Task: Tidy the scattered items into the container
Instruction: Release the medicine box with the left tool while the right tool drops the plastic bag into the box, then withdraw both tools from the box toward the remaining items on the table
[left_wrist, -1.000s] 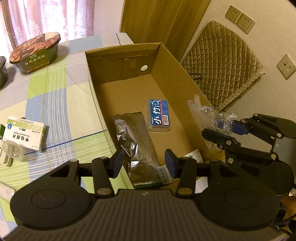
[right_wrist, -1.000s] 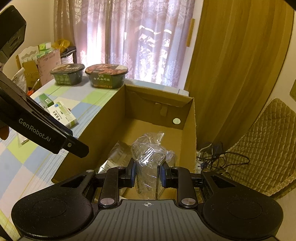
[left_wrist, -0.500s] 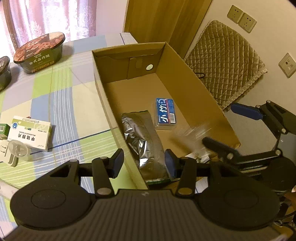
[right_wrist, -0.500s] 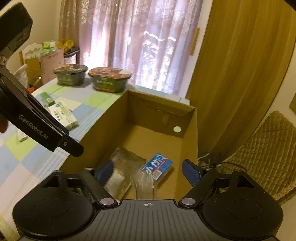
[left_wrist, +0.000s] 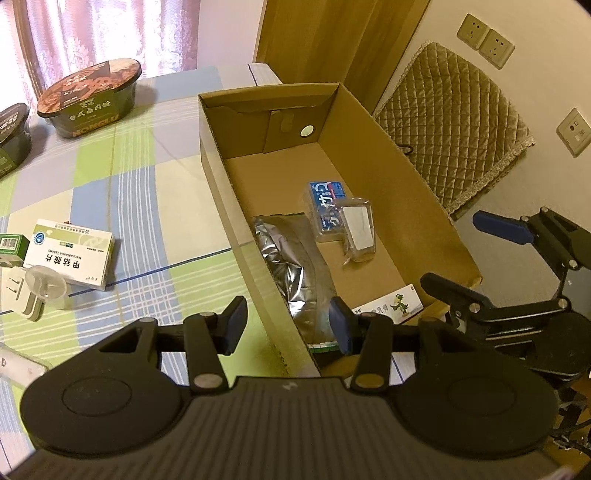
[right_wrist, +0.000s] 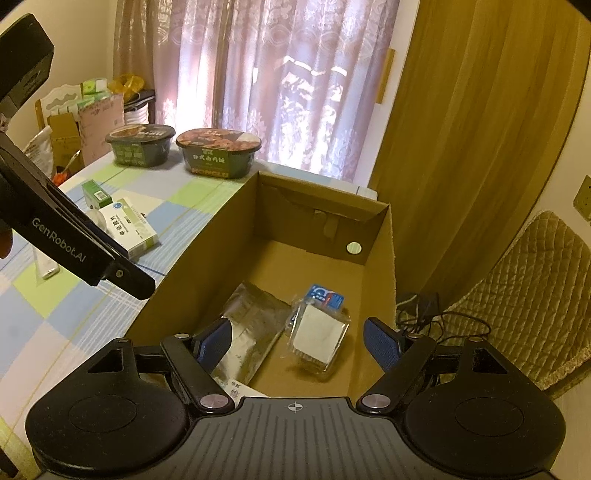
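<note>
The cardboard box (right_wrist: 380, 258) held four things: a clear packet (right_wrist: 319, 338) lying partly on one blue case (right_wrist: 327, 297), one silver pouch (right_wrist: 251, 325) to their left, one printed carton (left_wrist: 391, 304) nearest. The right gripper (right_wrist: 297, 343) hung wide open and empty above them; the left gripper (left_wrist: 286, 325) gaped empty over the box's left wall. On the table (left_wrist: 155, 192) sat two bowls (right_wrist: 218, 153) and one white medicine box (left_wrist: 70, 256).

The clear plastic packet (right_wrist: 320, 338), gripped a second ago between the fingers of the right gripper (right_wrist: 299, 341), has been let go; it is now seen lying on the floor of the cardboard box (right_wrist: 380, 280), partly on the blue pack (right_wrist: 327, 295), at 3 o'clock of the silver pouch (right_wrist: 247, 325); the right gripper's jaws have been spread wide, nothing between them.
</note>
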